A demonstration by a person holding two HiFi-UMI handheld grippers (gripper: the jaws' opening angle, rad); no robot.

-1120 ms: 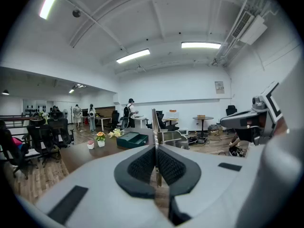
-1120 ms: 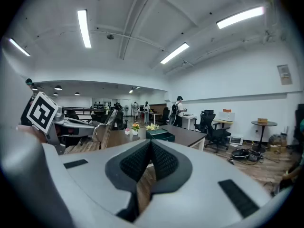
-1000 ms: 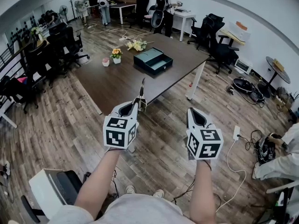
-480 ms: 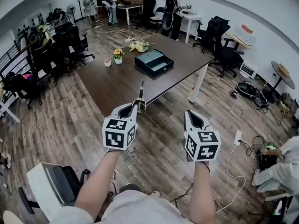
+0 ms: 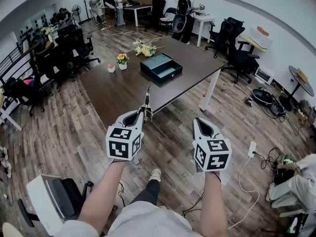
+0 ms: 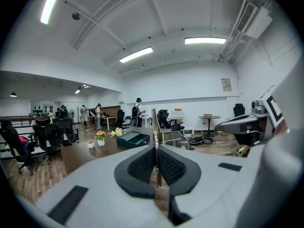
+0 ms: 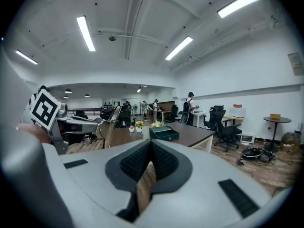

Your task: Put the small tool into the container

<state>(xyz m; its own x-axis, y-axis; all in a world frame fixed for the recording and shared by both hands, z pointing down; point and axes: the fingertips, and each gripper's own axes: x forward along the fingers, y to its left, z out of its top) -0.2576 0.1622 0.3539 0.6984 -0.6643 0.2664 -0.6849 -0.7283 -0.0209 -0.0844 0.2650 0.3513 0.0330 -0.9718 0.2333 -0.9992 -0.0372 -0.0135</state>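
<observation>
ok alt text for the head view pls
The left gripper is shut on a small tool, held before a dark table bearing an open green container. The right gripper, shut and empty, is alongside, above wooden floor.

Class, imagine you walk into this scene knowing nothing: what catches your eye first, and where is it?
First come the two grippers in the foreground. The left gripper is clamped on a thin metal tool that sticks out ahead, and the right gripper is shut and empty. Beyond them, an open dark green box sits on the far half of the dark table, with flowers just behind it.
</observation>
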